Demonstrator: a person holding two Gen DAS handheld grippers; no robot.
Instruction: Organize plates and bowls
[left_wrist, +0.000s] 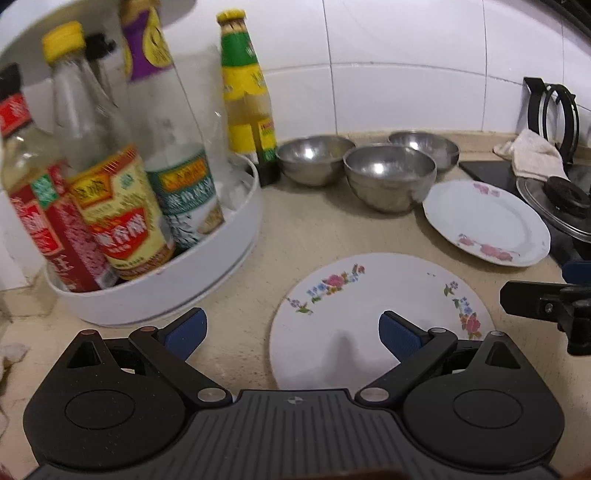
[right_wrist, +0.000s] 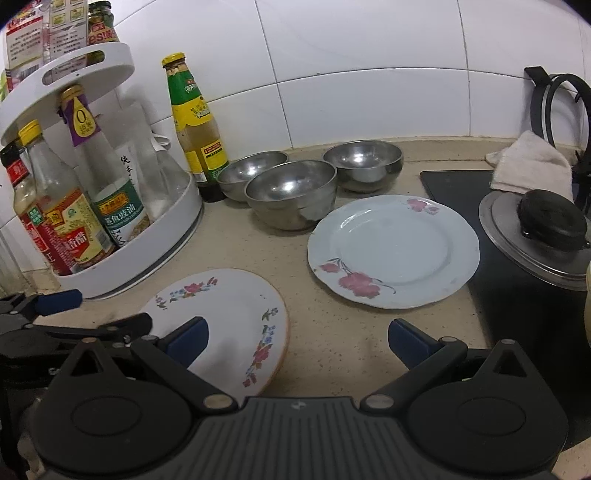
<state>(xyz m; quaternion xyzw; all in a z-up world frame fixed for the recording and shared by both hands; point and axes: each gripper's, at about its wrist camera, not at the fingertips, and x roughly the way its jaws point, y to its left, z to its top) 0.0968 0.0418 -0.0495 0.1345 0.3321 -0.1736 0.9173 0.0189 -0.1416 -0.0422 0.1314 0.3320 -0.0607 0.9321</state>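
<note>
Two plates and three steel bowls sit on the beige counter (right_wrist: 332, 343). The near plate (right_wrist: 229, 317), white with small flower sprigs, lies flat at the front, just beside the white bottle rack (right_wrist: 159, 236). The far plate (right_wrist: 393, 251), pale with pink roses, lies flat behind and to the right of it, apart from it, with its right edge at the black cooktop (right_wrist: 454, 184). The front bowl (right_wrist: 291, 194) stands just behind the far plate, very near its rim. The left bowl (right_wrist: 251, 173) is tucked behind the front one, close to a green-labelled bottle (right_wrist: 195, 122) that stands on the counter outside the rack. The right bowl (right_wrist: 364, 160) stands a little apart, nearer the tiled wall (right_wrist: 369, 55).

The left gripper (left_wrist: 291, 328) hovers over the near plate's left part, its blue fingers spread wide and holding nothing; one pad (left_wrist: 399, 332) is above the plate, the other above bare counter. The right gripper (right_wrist: 297, 338) is also wide open and empty, its left pad (right_wrist: 188, 339) over the near plate's right part and its right pad over the counter in front of the far plate.

On the cooktop sits a pot with a steel lid (right_wrist: 535, 240) and black knob, with a folded cloth (right_wrist: 528, 162) behind it. The rack holds several sauce bottles.
</note>
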